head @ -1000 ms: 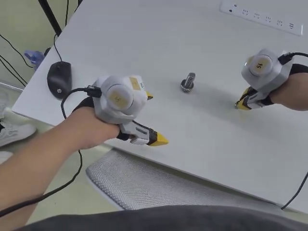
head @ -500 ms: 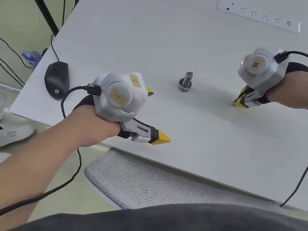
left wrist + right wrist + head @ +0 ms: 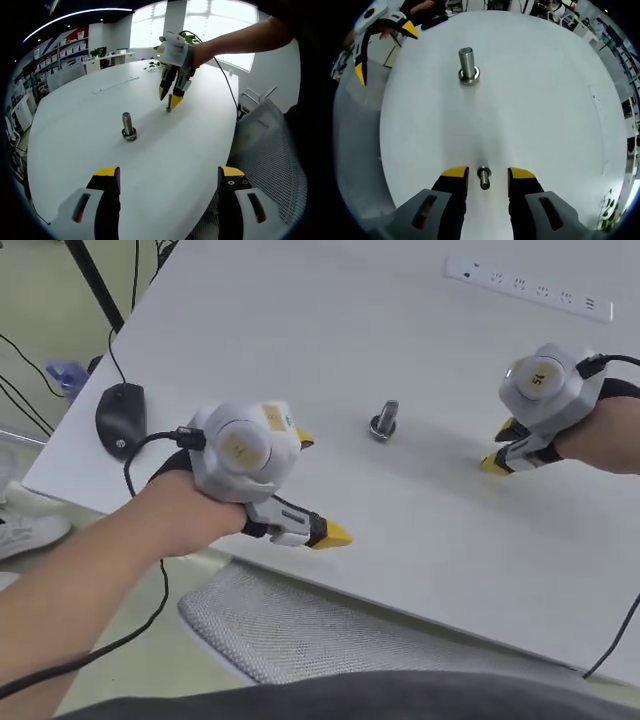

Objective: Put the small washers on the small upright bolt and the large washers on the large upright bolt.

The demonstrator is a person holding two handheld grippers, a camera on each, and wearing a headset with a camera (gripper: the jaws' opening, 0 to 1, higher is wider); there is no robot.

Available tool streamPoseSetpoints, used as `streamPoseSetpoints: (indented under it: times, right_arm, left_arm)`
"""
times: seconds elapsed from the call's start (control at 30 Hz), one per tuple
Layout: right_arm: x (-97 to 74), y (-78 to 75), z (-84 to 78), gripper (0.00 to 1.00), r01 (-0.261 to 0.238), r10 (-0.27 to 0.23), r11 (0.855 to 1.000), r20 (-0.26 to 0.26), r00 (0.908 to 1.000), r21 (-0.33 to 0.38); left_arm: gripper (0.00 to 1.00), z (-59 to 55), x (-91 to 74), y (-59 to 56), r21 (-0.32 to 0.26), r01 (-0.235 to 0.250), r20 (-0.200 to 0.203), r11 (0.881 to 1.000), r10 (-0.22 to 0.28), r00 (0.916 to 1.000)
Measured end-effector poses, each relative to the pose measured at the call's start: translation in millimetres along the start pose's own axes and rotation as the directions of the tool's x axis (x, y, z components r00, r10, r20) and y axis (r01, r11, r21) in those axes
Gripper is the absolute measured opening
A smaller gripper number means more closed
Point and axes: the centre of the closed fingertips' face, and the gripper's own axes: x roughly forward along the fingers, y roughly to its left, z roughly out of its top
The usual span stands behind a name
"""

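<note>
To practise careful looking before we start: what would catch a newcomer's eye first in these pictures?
The large upright bolt stands alone in the middle of the white table, with a ring of metal at its base. A small upright bolt stands between the open jaws of the right gripper, while the left gripper hangs wide open by the table's near edge.

So we've got a big white surface (image 3: 300, 330) in the head view, with a white power strip (image 3: 528, 290) up at 1 o'clock by the far edge. A black wired mouse (image 3: 121, 418) sits at 9 o'clock near the left edge. A grey mesh chair (image 3: 330, 625) is just off the near edge at 6.
</note>
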Motion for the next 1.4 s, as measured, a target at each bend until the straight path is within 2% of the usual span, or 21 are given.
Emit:
streamPoseSetpoints:
  times: [0.13,0.23,0.27,0.43,0.6,0.63,0.73,0.77,0.87,0.93,0.97,1.0,1.03,1.07,1.1,1.23,1.27,1.33,1.37,1.4]
  right_arm:
    - [-11.6,-3.9,2.1,0.34,0.019,-0.02,1.0,0.04,0.999,0.019]
    - [-23.9,-6.3,8.1,0.35,0.037,-0.042,0.998,0.104,0.9937,0.054]
    - [-29.7,-5.9,11.4,0.35,0.034,-0.045,0.997,0.139,0.9893,0.076]
    - [-48.7,-4.9,10.0,0.38,0.044,-0.069,0.992,0.211,0.975,0.122]
    - [-67.0,-4.8,6.6,0.4,0.061,-0.114,0.982,0.303,0.946,0.179]
    - [-73.4,-1.9,8.2,0.41,0.063,-0.124,0.98,0.334,0.9345,0.186]
    - [-86.0,4.2,7.9,0.42,0.056,-0.142,0.973,0.388,0.9107,0.225]
    - [-91.3,7.1,8.0,0.42,0.058,-0.151,0.971,0.41,0.8993,0.231]
    - [-99.6,15.5,7.6,0.44,0.041,-0.162,0.963,0.452,0.8772,0.265]
    - [-98.2,10.5,1.8,0.46,0.035,-0.172,0.959,0.479,0.8609,0.281]
    - [-102.3,14.5,3.6,0.48,0.027,-0.185,0.952,0.502,0.8448,0.306]
    - [-104.4,17.8,2.4,0.5,0.025,-0.196,0.946,0.51,0.8376,0.322]
    - [-104.0,14.4,-3.5,0.52,0.027,-0.201,0.944,0.509,0.8373,0.328]
    - [-104.4,16.4,-6.7,0.54,0.03,-0.209,0.942,0.515,0.8312,0.335]
    - [-107.0,22.3,-5.0,0.55,0.032,-0.219,0.939,0.523,0.8241,0.343]
    - [-112.4,42.4,-2.8,0.57,-0.015,-0.234,0.917,0.568,0.7887,0.399]
    - [-113.4,47.4,-2.9,0.59,-0.031,-0.24,0.91,0.588,0.7722,0.412]
    - [-117.1,54.8,-1.6,0.63,-0.084,-0.255,0.884,0.625,0.7375,0.46]
    - [-118.7,59.4,-4.6,0.64,-0.096,-0.266,0.875,0.637,0.7233,0.474]
    - [-117.6,62.6,-9.0,0.64,-0.086,-0.266,0.879,0.631,0.7285,0.47]
  left_arm:
    - [0.81,2.4,1.0,1.8,0.004,-0.004,0.006,1.0,0.004,1.0]
    - [0.82,3.1,1.2,2.6,0.009,-0.005,0.005,1.0,0.005,1.0]
    - [0.82,3.4,1.1,2.3,0.012,-0.004,0.005,1.0,0.004,1.0]
    - [0.82,5.4,-1.4,4.2,0.026,-0.007,0.011,1.0,0.007,0.9999]
    - [0.81,4.1,-4.9,5.3,0.028,-0.009,0.012,1.0,0.009,0.9999]
    - [0.81,3.7,-5.8,5.1,0.027,-0.009,0.013,1.0,0.008,0.9999]
    - [0.81,4.0,-8.2,4.5,0.021,-0.01,0.02,1.0,0.009,0.9998]
    - [0.81,4.2,-9.6,4.2,0.012,-0.008,0.025,1.0,0.008,0.9997]
    - [0.81,7.4,-12.2,2.6,0.003,-0.013,0.039,1.0,0.013,0.9991]
    - [0.82,7.3,-14.0,1.4,0.001,-0.017,0.038,1.0,0.017,0.9991]
    - [0.81,7.5,-15.8,0.7,0.001,-0.019,0.038,1.0,0.018,0.9991]
    - [0.82,8.5,-17.2,0.1,-0.002,-0.02,0.042,1.0,0.02,0.9989]
    - [0.82,9.8,-18.7,-0.7,-0.007,-0.021,0.047,1.0,0.021,0.9987]
    - [0.82,10.9,-20.0,-1.0,-0.008,-0.022,0.052,1.0,0.023,0.9984]
    - [0.82,12.4,-21.5,-1.3,-0.007,-0.025,0.059,1.0,0.025,0.998]
    - [0.83,18.4,-25.4,-4.3,-0.002,-0.021,0.083,1.0,0.021,0.9963]
    - [0.83,17.7,-25.1,-2.8,-0.005,-0.018,0.085,1.0,0.019,0.9962]
    - [0.83,19.4,-25.6,-2.8,-0.016,-0.013,0.096,1.0,0.014,0.9953]
    - [0.83,19.8,-25.8,-2.5,-0.021,-0.012,0.099,1.0,0.014,0.995]
    - [0.83,19.8,-25.9,-2.5,-0.025,-0.012,0.101,1.0,0.015,0.9948]
